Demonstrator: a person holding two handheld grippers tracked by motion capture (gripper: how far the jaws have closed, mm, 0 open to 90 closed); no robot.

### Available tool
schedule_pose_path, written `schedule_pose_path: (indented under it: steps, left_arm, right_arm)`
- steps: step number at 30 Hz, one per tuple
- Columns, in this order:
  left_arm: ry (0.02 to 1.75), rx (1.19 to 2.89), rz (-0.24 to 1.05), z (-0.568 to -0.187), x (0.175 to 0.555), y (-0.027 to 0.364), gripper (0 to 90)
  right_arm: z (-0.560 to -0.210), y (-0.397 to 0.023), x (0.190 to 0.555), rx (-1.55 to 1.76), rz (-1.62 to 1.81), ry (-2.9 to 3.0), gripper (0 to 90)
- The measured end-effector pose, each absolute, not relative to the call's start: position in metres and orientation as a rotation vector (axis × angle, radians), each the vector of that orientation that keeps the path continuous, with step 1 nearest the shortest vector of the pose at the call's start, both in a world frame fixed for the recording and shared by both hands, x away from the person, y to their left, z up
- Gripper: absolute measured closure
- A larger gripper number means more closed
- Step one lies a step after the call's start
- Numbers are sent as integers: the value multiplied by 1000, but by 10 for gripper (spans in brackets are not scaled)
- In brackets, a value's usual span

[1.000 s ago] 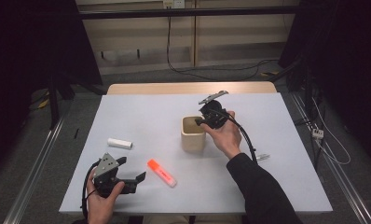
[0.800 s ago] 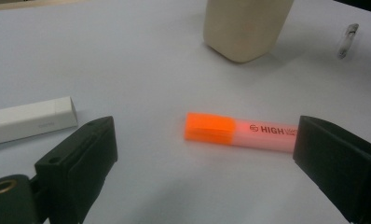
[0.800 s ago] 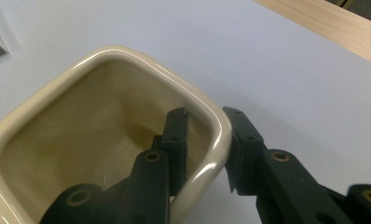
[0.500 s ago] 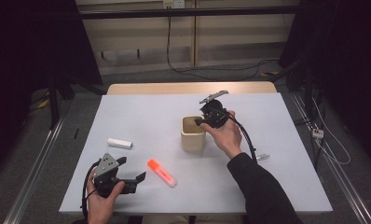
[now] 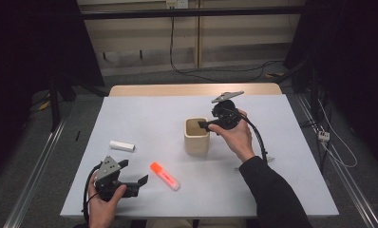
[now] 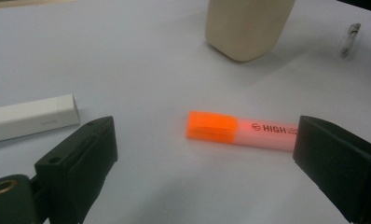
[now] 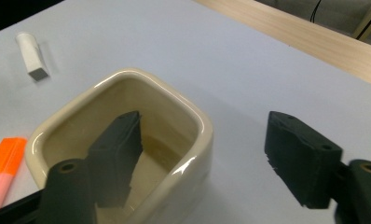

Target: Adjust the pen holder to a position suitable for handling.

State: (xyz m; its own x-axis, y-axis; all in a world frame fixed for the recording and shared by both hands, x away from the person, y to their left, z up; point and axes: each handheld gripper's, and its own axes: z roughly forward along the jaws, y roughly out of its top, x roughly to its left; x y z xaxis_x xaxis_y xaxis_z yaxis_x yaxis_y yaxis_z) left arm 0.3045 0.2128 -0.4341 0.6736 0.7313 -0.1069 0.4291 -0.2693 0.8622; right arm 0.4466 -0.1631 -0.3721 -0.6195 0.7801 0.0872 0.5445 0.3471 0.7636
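highlighter (image 5: 165, 176) left of cup (image 5: 197, 137)

Right tongs (image 5: 205, 125), jaws just opened, at the rim of the beige cup (image 5: 196, 137); left tongs (image 5: 136, 177) low on the desk (image 5: 291, 175) near the orange highlighter (image 5: 165, 175).

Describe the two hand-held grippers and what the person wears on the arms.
Both grippers, left gripper and right gripper, are black, each with two blocky black jaws with flat pads. Each carries a grey three-cornered plate on top and trails a black cable. A brass-coloured ringed hole sits near a jaw's base. The right arm wears a dark long sleeve; the left hand is ungloved.
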Motion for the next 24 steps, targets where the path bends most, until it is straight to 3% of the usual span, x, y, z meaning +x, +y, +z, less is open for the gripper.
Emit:
schedule_pose_path:
  steps: [12,24]
  left_arm:
    - [917,1902,390,-434,304,216,60]
    - [915,1908,396,-434,304,215,60]
  right_arm:
    - [-377,-180,441,1203,1252,2285,111]
    - [-373,-201,419,1184,1295,2227,103]
